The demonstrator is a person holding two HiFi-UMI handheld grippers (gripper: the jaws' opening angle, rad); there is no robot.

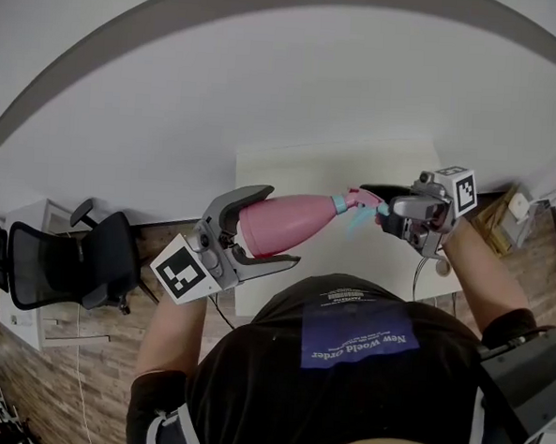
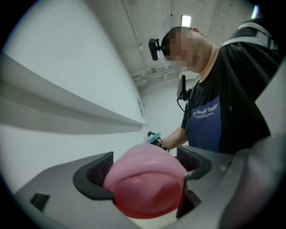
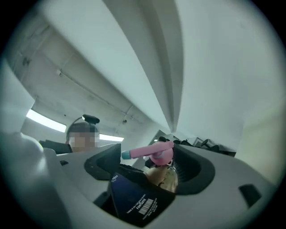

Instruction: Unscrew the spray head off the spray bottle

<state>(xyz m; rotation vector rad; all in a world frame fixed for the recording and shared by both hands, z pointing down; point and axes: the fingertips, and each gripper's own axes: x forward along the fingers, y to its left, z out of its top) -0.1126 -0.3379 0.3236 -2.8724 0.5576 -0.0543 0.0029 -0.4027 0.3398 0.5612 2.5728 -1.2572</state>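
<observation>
Left gripper (image 1: 276,226) has its fingers (image 2: 96,172) clamped on the pink bottle (image 1: 307,215), low on the body near the base. I've got it on its side in the air over the left half of the table (image 1: 300,171), neck pointing right. Right gripper (image 1: 384,210) is at the spray head (image 1: 362,205): fingers (image 3: 196,167) spread wide, head between them, pads not pressing. Teal collar (image 1: 339,204) sits against the bottle.

The spray bottle (image 1: 283,223) is pink, its spray head (image 1: 358,200) pink and teal, the chair (image 1: 64,267) black.
</observation>
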